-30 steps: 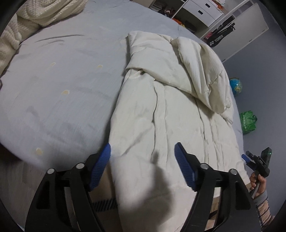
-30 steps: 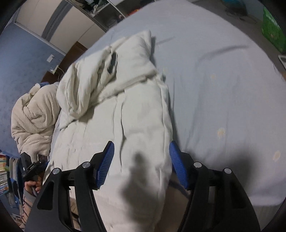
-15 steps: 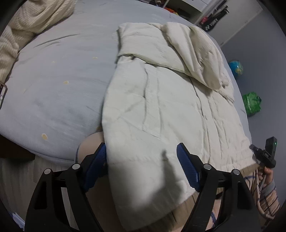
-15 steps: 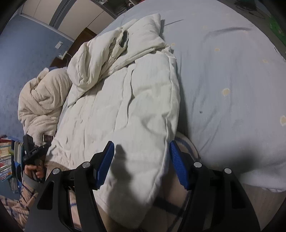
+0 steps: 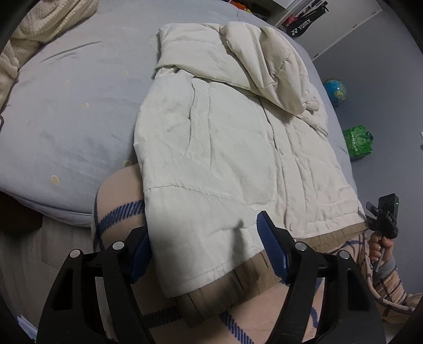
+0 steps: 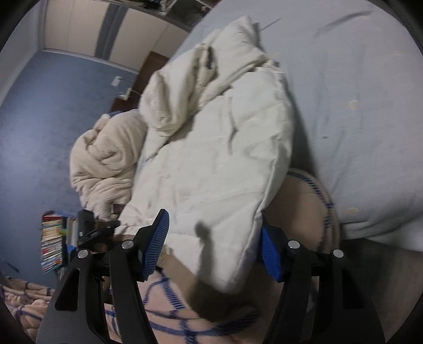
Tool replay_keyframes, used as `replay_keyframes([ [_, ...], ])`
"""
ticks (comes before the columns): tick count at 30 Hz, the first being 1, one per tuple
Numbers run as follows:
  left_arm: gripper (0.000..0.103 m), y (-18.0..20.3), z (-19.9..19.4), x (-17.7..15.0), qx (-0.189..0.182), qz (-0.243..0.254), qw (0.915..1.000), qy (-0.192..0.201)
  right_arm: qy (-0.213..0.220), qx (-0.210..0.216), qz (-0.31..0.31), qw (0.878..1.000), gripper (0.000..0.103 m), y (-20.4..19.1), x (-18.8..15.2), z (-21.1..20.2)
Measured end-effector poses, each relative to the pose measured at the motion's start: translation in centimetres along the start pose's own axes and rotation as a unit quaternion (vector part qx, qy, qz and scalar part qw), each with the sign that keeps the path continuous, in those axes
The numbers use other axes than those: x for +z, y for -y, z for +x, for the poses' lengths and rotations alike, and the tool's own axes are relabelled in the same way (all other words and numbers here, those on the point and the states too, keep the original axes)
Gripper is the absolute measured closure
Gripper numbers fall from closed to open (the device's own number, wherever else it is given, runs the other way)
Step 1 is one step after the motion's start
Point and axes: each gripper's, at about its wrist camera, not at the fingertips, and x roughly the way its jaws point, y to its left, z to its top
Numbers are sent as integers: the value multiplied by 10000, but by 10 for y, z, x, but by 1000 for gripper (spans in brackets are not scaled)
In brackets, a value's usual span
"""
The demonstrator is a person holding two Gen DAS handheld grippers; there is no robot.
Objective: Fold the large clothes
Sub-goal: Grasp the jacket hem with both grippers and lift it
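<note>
Cream padded coat (image 5: 238, 137) laid flat on grey-blue bed (image 5: 68, 111), sleeves folded inward, hem hung over near edge, presumably for next fold from hem. Left gripper (image 5: 206, 254): jaws moderately wide, just narrowed, left hem corner straddled; pad contact not discernible. Right gripper (image 6: 214, 246): jaws moderately wide, right hem corner between pads; grip not confirmed.

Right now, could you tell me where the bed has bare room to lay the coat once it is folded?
The bare grey sheet between the cream coat and the knitted blanket is free. In the right wrist view, open sheet also borders the coat's other side. It is crowded at the bed's near edge, where the coat hem overhangs the person's legs.
</note>
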Motion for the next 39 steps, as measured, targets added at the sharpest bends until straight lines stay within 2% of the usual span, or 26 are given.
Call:
replay_keyframes([
  [1, 40, 1, 0, 0, -40, 11, 10000, -28, -11, 54, -12, 10000, 44, -2, 0, 1],
  [2, 53, 1, 1, 0, -48, 45, 10000, -72, -23, 115, -46, 9999, 51, -3, 0, 2],
  [3, 69, 1, 2, -1, 17, 77, 9999, -123, -52, 130, -103, 9998, 63, -5, 0, 3],
  [5, 75, -1, 3, -2, 41, 83, 9998, -170, -127, 63, -172, 9998, 76, -6, -1, 6],
  [9, 83, -4, 2, -5, -147, 28, 9997, -175, -142, 110, -234, 9996, 84, -4, -4, 7],
  [12, 90, -6, -6, -4, -451, -61, 9989, 53, 66, 412, -101, 9991, 89, -5, 0, 0],
  [14, 92, -6, -16, 0, -766, -122, 9964, 355, 313, 830, 26, 9961, 91, -8, 8, -6],
  [16, 93, -5, -22, 6, -889, -142, 9945, 538, 407, 1033, 24, 9938, 91, -16, 16, -6],
  [22, 94, -2, -41, 24, -1213, -224, 9868, 1048, 679, 1392, -115, 9879, 92, -39, 43, -6],
  [26, 94, -5, -58, 47, -1545, -361, 9768, 1440, 942, 1575, -139, 9829, 92, -50, 64, -10],
  [34, 94, 6, -79, 108, -1815, -172, 9635, 1962, 1489, 1883, -122, 9707, 92, -71, 126, -13],
  [39, 94, 5, -84, 146, -1839, -90, 9583, 2185, 1807, 1995, -29, 9631, 92, -71, 168, -9],
])
